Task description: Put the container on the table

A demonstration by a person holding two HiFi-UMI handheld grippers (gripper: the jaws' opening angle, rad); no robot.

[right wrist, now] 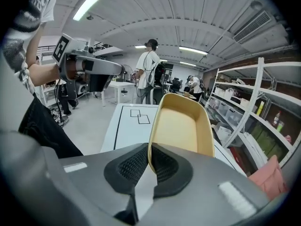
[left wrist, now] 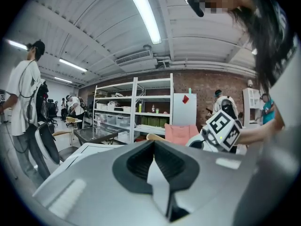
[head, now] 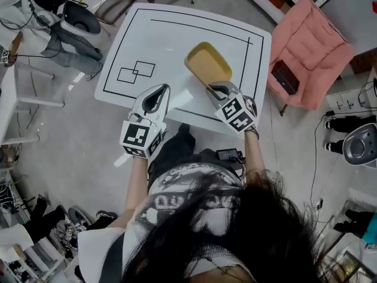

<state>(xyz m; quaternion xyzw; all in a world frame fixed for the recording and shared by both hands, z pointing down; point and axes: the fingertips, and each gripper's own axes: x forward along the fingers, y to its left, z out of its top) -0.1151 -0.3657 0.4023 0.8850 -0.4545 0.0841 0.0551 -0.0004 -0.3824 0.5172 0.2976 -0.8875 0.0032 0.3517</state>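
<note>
White counter [head: 177, 34] spreading below; container [head: 207, 63] near rim hiding under right claw [head: 215, 89], which is pinching it, body extending toward 11 o'clock. Left claw [head: 158, 94] hanging closed, empty.

The person wears a white short-sleeved T-shirt [head: 177, 202] covered in a black halftone print, with black trousers [head: 172, 148], and has long dark hair [head: 253, 229]. The left gripper [head: 158, 94] and the right gripper [head: 215, 89] each have a smooth, pale grey shell. A dark teardrop-shaped recess in it surrounds black ribbed pads [right wrist: 131, 166]. At its rear end each carries a white cube [head: 140, 138] printed with black square markers.
</note>
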